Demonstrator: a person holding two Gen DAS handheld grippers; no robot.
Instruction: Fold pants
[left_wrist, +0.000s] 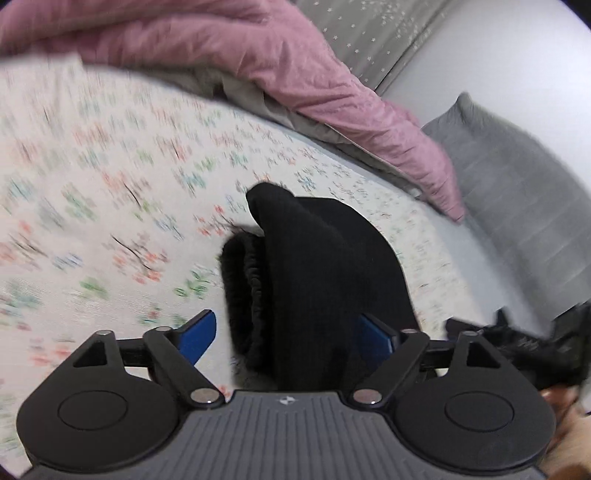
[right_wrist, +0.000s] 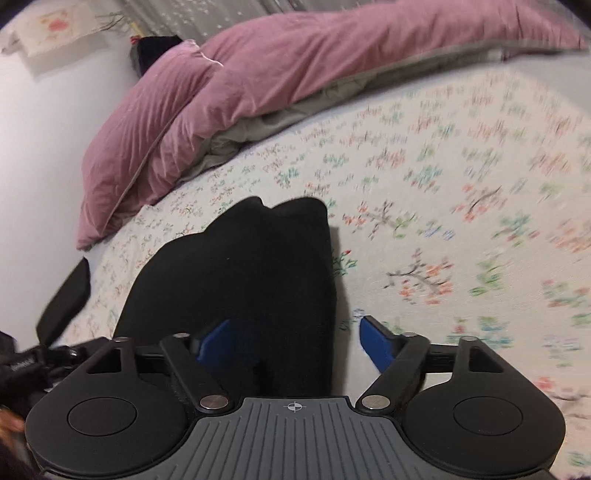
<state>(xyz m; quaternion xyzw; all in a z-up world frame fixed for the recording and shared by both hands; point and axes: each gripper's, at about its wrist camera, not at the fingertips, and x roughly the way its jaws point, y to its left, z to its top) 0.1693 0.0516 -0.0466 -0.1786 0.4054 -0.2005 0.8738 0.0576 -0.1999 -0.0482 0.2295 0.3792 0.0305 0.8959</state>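
The black pants (left_wrist: 314, 280) lie bunched on the floral bedsheet (left_wrist: 110, 184), between the spread jaws of both the left gripper (left_wrist: 284, 332) and right gripper (right_wrist: 295, 339). A pink duvet (right_wrist: 221, 85) lies beyond.

A home bedroom: a bed (right_wrist: 424, 177) with a flowered sheet, a pink duvet (right_wrist: 258, 74) bunched up, a grey pillow (left_wrist: 517, 192).

Bed (right_wrist: 461, 166) with white floral-print sheet, blurred. Pink duvet (right_wrist: 258, 74) bunched along far side, grey lining under it. Grey pillow (left_wrist: 517, 177) far right in left wrist view. Grey star-print curtain (left_wrist: 369, 33) behind. Plain pale wall (right_wrist: 40, 122) left.
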